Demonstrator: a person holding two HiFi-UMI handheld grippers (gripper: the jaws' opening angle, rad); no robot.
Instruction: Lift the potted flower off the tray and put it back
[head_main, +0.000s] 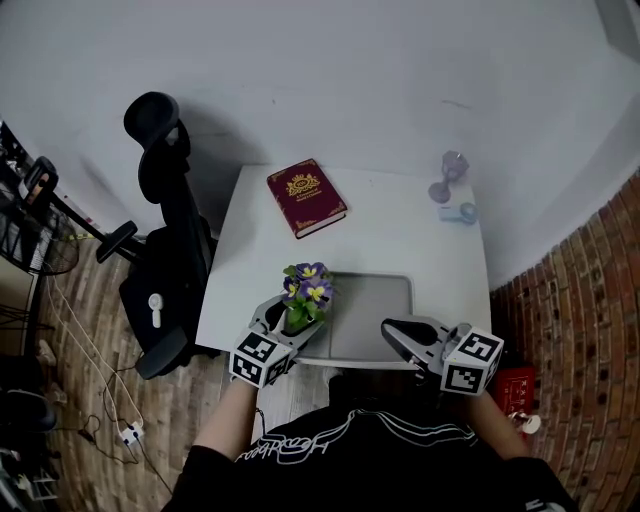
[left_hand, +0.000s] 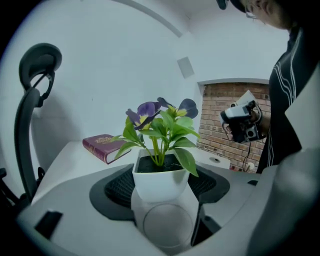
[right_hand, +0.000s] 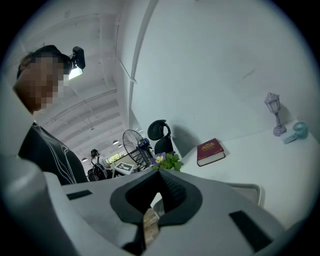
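Potted flower is being gripped by its white pot between the left tool's jaws at the tray's left edge. That tool is hiding the pot's base, so contact with the tray is unclear. Only the head view is showing the whole tray. The right tool is hanging closed and empty by the tray's near right corner.
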